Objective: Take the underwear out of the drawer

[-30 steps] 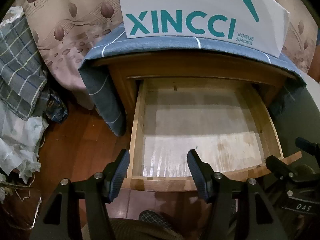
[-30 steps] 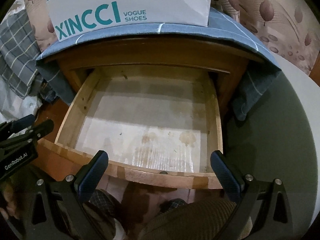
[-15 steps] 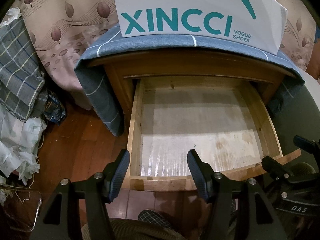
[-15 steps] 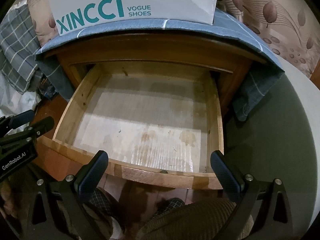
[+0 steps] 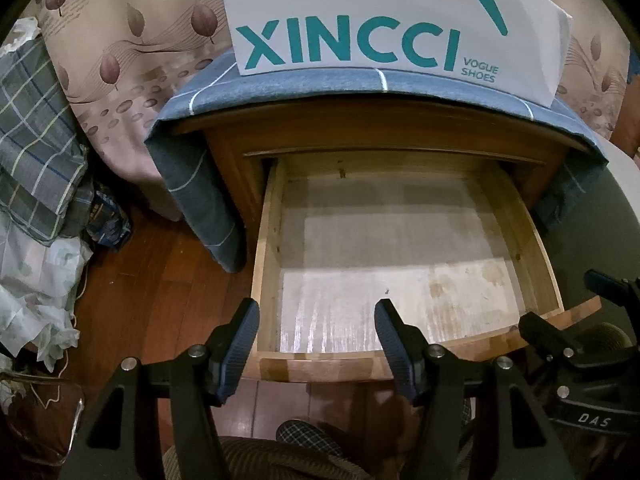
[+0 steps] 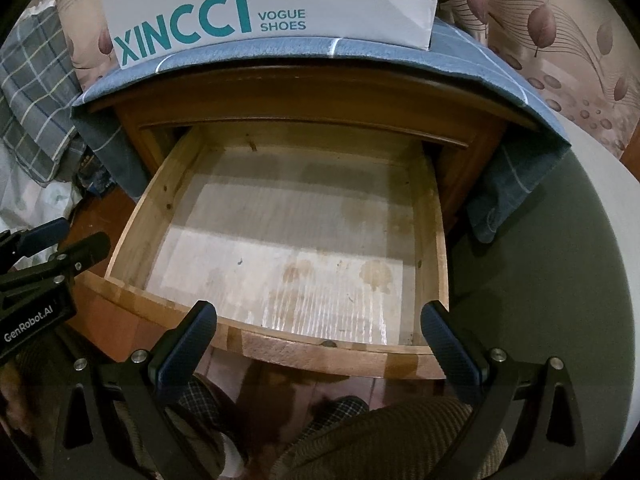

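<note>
The wooden drawer (image 5: 264, 264) of a nightstand is pulled out, and its pale, stained bottom (image 6: 288, 256) holds nothing that I can see. No underwear shows in either view. My left gripper (image 5: 316, 320) hangs open above the drawer's front left corner, with nothing between its fingers. My right gripper (image 6: 320, 324) hangs open and wider above the drawer's front rim (image 6: 328, 354), also with nothing in it. Each gripper shows at the edge of the other's view: the right gripper (image 5: 560, 320) on the right, the left gripper (image 6: 76, 240) on the left.
A white XINCCI shoe box (image 5: 380, 20) sits on a blue cloth (image 5: 288, 84) draped over the nightstand. Leaf-patterned bedding (image 5: 120, 60) and plaid fabric (image 5: 36, 140) lie at the left over the wooden floor (image 5: 160, 280). A person's knee (image 6: 380, 440) and slippers are below.
The drawer and box sit slightly lower and nearer in both views than a second ago; both grippers' jaws have stayed as they were.
</note>
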{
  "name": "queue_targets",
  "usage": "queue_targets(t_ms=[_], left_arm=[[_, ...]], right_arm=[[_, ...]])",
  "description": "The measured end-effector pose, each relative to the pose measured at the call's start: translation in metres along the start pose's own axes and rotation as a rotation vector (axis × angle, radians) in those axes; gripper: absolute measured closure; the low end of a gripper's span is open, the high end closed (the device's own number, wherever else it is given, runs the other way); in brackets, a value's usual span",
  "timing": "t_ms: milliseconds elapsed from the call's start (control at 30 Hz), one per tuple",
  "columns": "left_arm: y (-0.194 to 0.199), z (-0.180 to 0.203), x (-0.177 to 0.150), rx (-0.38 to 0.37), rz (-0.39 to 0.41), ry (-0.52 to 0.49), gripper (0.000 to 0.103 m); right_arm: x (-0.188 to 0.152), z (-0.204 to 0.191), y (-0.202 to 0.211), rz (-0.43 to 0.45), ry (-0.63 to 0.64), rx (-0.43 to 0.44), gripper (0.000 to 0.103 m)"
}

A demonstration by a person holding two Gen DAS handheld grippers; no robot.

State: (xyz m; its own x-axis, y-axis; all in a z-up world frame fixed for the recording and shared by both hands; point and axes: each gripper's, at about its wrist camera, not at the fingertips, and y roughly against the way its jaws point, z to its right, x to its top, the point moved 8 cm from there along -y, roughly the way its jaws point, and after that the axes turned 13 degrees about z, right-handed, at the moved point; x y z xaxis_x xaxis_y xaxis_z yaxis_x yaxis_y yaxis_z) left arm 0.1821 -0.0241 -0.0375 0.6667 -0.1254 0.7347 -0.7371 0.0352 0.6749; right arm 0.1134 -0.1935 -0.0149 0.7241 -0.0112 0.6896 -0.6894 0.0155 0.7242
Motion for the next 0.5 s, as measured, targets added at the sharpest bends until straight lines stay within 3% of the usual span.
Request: queue_targets(t_ms=[500], left_arm=[[0.0007, 0.0011, -0.0002, -0.001, -0.005, -0.010, 0.042]], right_arm=[[-0.0007, -0.0005, -0.0005, -0.007, 0.004, -0.001, 0.002]])
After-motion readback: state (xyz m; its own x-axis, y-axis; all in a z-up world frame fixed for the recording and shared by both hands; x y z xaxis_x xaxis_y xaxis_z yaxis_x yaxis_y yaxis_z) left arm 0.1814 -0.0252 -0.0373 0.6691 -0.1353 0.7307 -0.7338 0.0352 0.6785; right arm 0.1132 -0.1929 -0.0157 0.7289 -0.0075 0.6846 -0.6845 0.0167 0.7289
